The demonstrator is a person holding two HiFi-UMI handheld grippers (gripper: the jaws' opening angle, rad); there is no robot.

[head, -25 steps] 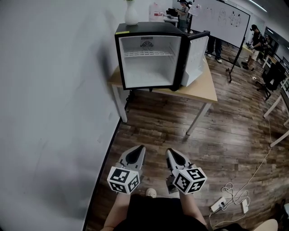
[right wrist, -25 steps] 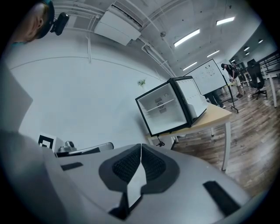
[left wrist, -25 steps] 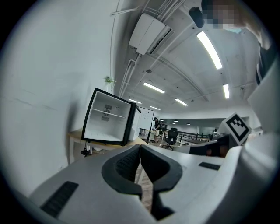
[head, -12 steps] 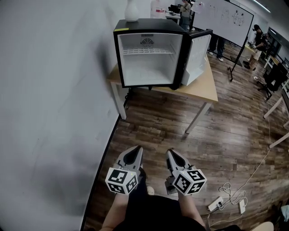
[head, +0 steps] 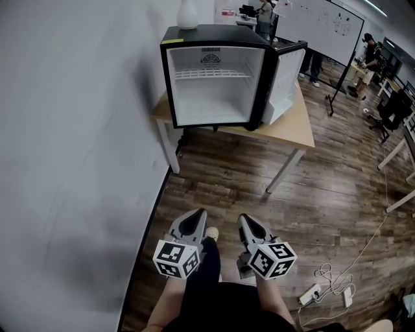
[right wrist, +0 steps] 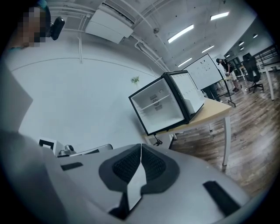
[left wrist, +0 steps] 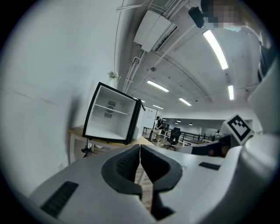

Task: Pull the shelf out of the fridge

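A small black fridge [head: 214,78] stands on a wooden table [head: 295,133] with its door [head: 285,81] swung open to the right. A white wire shelf [head: 211,74] sits high inside its white interior. The fridge [left wrist: 111,116] also shows in the left gripper view, and the fridge [right wrist: 164,107] shows in the right gripper view, far ahead in both. My left gripper [head: 200,213] and right gripper [head: 242,218] are held low and close to my body, well short of the table. Both are shut with nothing between the jaws.
A grey wall [head: 71,162] runs along the left. A white vase [head: 187,14] stands on the fridge. A whiteboard [head: 324,26] and people are at the back right. A power strip and cables [head: 331,285] lie on the wood floor at the lower right.
The fridge and table have come slightly nearer and lower in the head view. A foot has stepped forward between the grippers. Both grippers stay shut.
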